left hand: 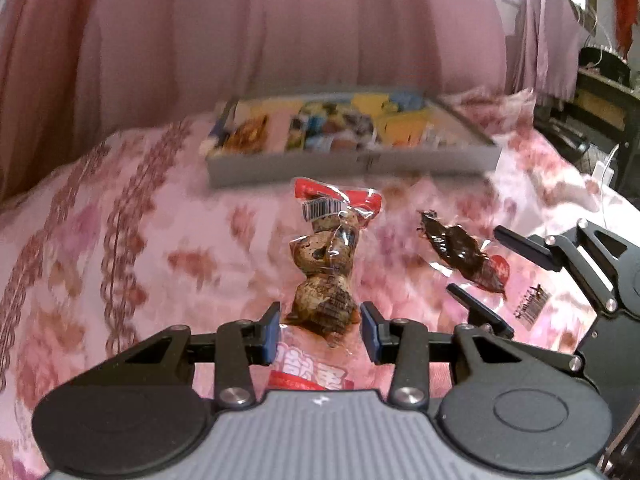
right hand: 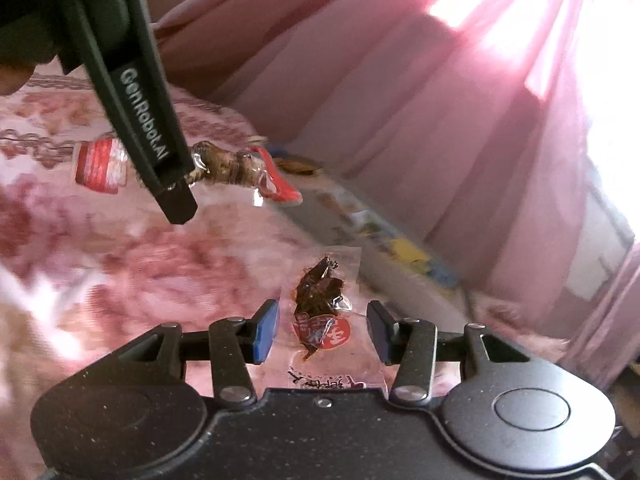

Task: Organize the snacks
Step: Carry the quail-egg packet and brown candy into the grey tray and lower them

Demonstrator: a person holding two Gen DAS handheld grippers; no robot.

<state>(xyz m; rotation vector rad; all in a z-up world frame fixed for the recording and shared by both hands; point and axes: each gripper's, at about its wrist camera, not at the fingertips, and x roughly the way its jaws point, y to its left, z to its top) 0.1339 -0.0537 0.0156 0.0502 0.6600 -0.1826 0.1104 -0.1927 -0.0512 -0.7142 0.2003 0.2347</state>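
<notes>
In the left wrist view my left gripper [left hand: 321,330] is shut on a clear packet of brown speckled eggs [left hand: 324,264] with a red top, which it holds above the bed. The right wrist view shows one left finger [right hand: 152,120] with that egg packet [right hand: 232,168] sticking out sideways. My right gripper [right hand: 322,332] is shut on a flat clear packet of dark meat [right hand: 320,304] with a red round label. From the left wrist view that right gripper [left hand: 473,260] is at the right, and the dark packet [left hand: 460,252] passes between its fingers.
A shallow grey box [left hand: 352,160] filled with several colourful snack packs lies ahead on the pink flowered bedspread [left hand: 140,240]; its rim [right hand: 404,284] runs past my right gripper. Pink curtains [left hand: 280,32] hang behind. Dark furniture [left hand: 600,92] stands at the far right.
</notes>
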